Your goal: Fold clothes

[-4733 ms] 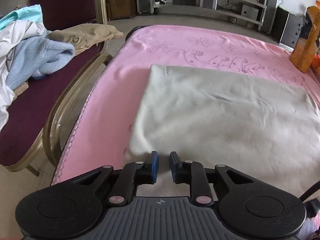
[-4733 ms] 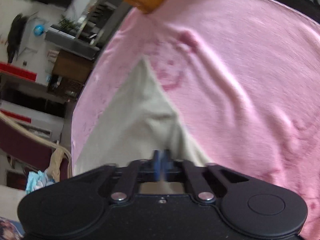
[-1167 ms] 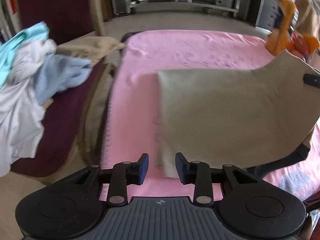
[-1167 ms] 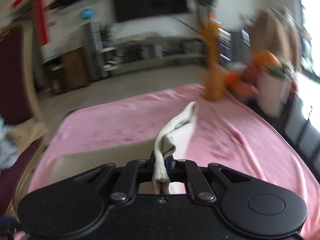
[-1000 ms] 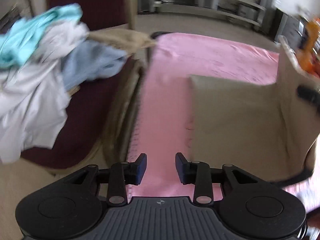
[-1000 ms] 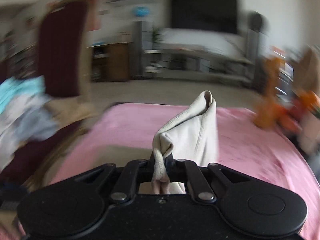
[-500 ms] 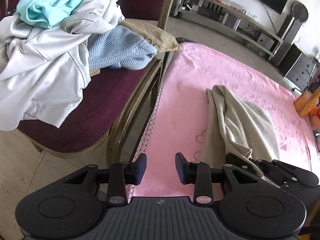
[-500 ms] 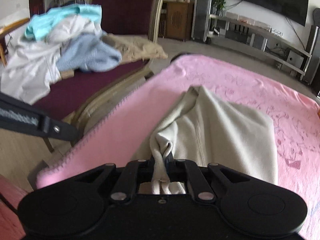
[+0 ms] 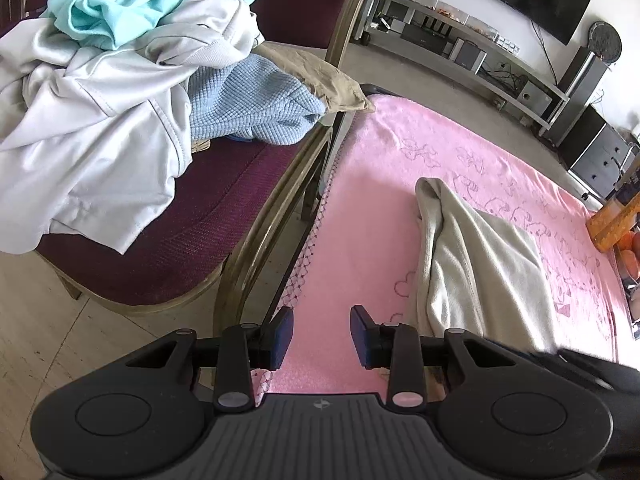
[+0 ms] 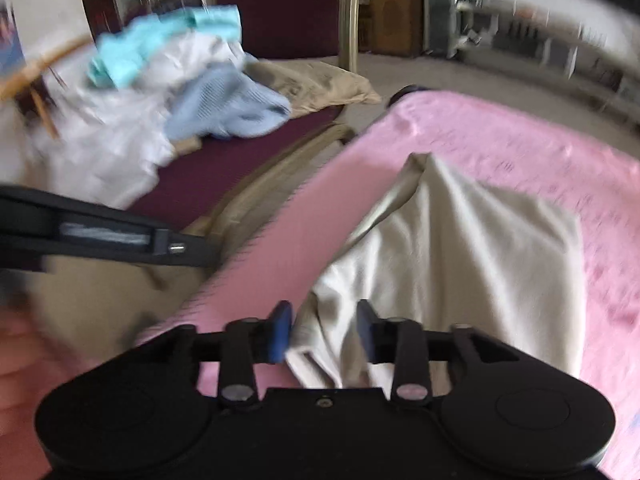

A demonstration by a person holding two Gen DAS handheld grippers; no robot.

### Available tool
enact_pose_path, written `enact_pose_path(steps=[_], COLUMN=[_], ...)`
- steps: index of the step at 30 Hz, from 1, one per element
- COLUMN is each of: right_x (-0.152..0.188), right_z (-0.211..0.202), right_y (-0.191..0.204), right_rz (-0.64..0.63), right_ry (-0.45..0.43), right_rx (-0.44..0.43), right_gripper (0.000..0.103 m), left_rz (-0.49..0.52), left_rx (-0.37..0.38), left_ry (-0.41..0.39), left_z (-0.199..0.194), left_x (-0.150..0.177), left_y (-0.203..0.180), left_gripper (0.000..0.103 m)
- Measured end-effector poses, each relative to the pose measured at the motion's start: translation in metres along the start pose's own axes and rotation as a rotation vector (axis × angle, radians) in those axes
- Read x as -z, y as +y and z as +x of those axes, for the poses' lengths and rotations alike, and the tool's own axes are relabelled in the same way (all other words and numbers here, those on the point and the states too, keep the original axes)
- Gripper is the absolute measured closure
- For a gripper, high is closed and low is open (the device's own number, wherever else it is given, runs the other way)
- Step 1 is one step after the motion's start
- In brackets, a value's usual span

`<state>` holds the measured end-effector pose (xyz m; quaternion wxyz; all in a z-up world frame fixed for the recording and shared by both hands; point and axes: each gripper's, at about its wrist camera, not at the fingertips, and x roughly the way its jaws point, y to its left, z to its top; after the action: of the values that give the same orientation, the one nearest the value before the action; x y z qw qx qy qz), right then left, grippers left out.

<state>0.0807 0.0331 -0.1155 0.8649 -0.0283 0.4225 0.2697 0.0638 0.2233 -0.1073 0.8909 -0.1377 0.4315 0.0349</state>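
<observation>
Motion-blurred clothes pile (image 10: 168, 92)

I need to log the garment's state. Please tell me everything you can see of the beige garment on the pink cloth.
The beige garment is soft, knit-looking fabric with a visible seam. It lies folded over itself and rumpled on the pink cloth, one corner raised in a peak at the far end. Its near edge sits between the open fingers of the right tool, ungripped. The left tool is open beside it, apart.

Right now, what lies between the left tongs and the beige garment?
In the left wrist view, only bare pink blanket separates the left tongs from the beige garment.
</observation>
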Motion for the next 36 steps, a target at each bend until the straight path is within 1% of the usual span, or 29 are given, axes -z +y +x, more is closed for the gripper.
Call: enact_pose_path(steps=[3,5,7,8,9,10,12,13,14,15,17,18,19,20,21,22,23,25,26,28,29,30,31,33,36], right_x=[0.005,0.007,0.011,0.014,0.017,0.020,0.024,0.027,0.029,0.031,0.041,0.046,0.052,0.057,0.061,0.064,0.065,0.065,0.063,0.058,0.056,0.053,0.049,0.043,0.043], right_z=[-0.037,-0.062,-0.079,-0.086,-0.090,-0.087,-0.076,-0.067,-0.057,-0.046,-0.029,-0.023,-0.022,-0.026,-0.034,-0.042,-0.052,-0.072,-0.081,-0.089,-0.090,-0.089,-0.082,-0.064,-0.035], right_y=[-0.029,-0.054,-0.075,-0.086,-0.095,-0.103,-0.113,-0.114,-0.115,-0.113,-0.105,-0.101,-0.095,-0.092,-0.091,-0.094,-0.099,-0.112,-0.119,-0.128,-0.131,-0.132,-0.128,-0.122,-0.121], right_rz=[0.126,0.206,0.274,0.307,0.338,0.363,0.399,0.399,0.392,0.368,0.280,0.226,0.167,0.121,0.099,0.098,0.111,0.155,0.193,0.283,0.326,0.356,0.358,0.373,0.439], right_ry=[0.001,-0.024,-0.041,-0.049,-0.053,-0.047,-0.032,-0.027,-0.019,-0.002,0.064,0.102,0.143,0.168,0.185,0.203,0.202,0.158,0.124,0.058,0.026,0.001,-0.012,-0.026,-0.006], right_rx=[-0.062,-0.048,0.002,0.031,0.055,0.067,0.072,0.067,0.065,0.077,0.138,0.170,0.197,0.211,0.225,0.242,0.258,0.263,0.244,0.172,0.133,0.098,0.070,0.027,-0.036], right_gripper=[0.066,0.066,0.065,0.065,0.068,0.075,0.084,0.084,0.084,0.084,0.084,0.085,0.084,0.083,0.080,0.080,0.080,0.080,0.080,0.080,0.082,0.088,0.090,0.090,0.090], left_rz=[0.072,0.119,0.167,0.191,0.215,0.239,0.287,0.311,0.346,0.396,0.484,0.508,0.519,0.508,0.484,0.459,0.430,0.364,0.331,0.263,0.261,0.280,0.294,0.312,0.335], left_rx=[0.036,0.060,0.085,0.097,0.109,0.121,0.145,0.157,0.137,0.092,-0.028,-0.062,-0.076,-0.090,-0.106,-0.121,-0.098,0.000,0.049,0.146,0.175,0.189,0.202,0.226,0.220], left_ry=[-0.005,-0.009,-0.013,-0.015,-0.016,-0.018,-0.022,-0.024,-0.010,0.023,0.160,0.186,0.181,0.175,0.170,0.165,0.138,0.055,0.014,-0.069,-0.092,-0.095,-0.084,-0.044,0.058], left_z=[0.005,0.008,0.011,0.012,0.014,0.015,0.018,0.020,0.026,0.034,0.054,0.056,0.051,0.046,0.041,0.036,0.030,0.017,0.010,-0.004,-0.004,0.003,0.012,0.032,0.063], left_x=[0.002,0.004,0.006,0.006,0.007,0.008,0.010,0.010,0.012,0.016,0.029,0.034,0.037,0.039,0.040,0.041,0.039,0.032,0.029,0.022,0.019,0.017,0.015,0.011,0.013], left_y=[-0.019,-0.032,-0.045,-0.052,-0.058,-0.065,-0.078,-0.084,-0.091,-0.098,-0.098,-0.094,-0.089,-0.082,-0.073,-0.065,-0.060,-0.054,-0.050,-0.044,-0.050,-0.062,-0.074,-0.092,-0.104], left_gripper=[0.075,0.079,0.086,0.086,0.086,0.086,0.085,0.085,0.085,0.086,0.089,0.087,0.086,0.087,0.090,0.093,0.093,0.092,0.092,0.092,0.092,0.092,0.092,0.092,0.092])
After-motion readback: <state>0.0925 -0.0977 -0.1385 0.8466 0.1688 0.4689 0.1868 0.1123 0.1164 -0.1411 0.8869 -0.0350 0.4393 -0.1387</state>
